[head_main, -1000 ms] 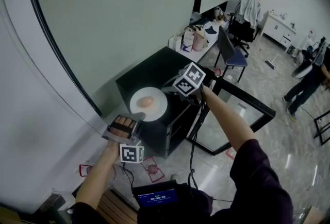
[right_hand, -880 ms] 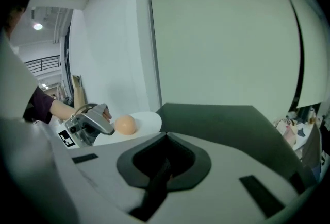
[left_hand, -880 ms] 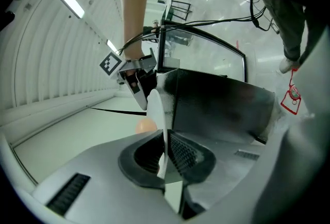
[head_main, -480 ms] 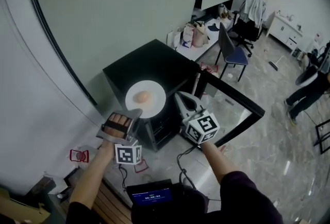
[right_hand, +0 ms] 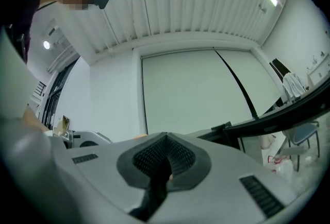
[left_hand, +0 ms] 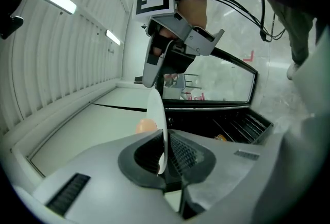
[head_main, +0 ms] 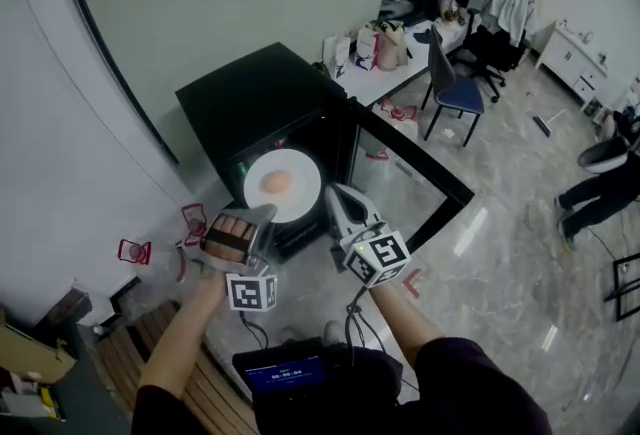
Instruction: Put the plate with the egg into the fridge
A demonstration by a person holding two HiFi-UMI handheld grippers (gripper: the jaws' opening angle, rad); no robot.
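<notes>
The left tongs (head_main: 262, 215) are pinching the near rim of a round white plate (head_main: 284, 186), with the plate's edge seated between the two dark ribbed pads in the left gripper view (left_hand: 164, 141). A single brown egg (head_main: 277, 183) rests near the middle of the plate, which is held about level. The plate is in the air at the open front of a low black box-shaped fridge (head_main: 255, 103), just below its top edge; whether the far rim has crossed into the opening cannot be determined. The fridge's glass-panelled, black-framed door (head_main: 405, 185) stands swung wide to the person's right. In the left gripper view the wire shelves (left_hand: 241, 124) of the dark interior lie to the right of the plate. The right tongs (head_main: 335, 195) are pressed together with nothing held; the right gripper view (right_hand: 165, 141) shows the pads meeting. They hang just beside the plate's right rim, apart from it, in front of the door's hinge side. Further back stand a white desk (head_main: 372, 83) carrying bags and a blue chair (head_main: 455, 105). A person (head_main: 605, 178) in dark clothing is on the marble-patterned floor (head_main: 500, 263) at the far right.
</notes>
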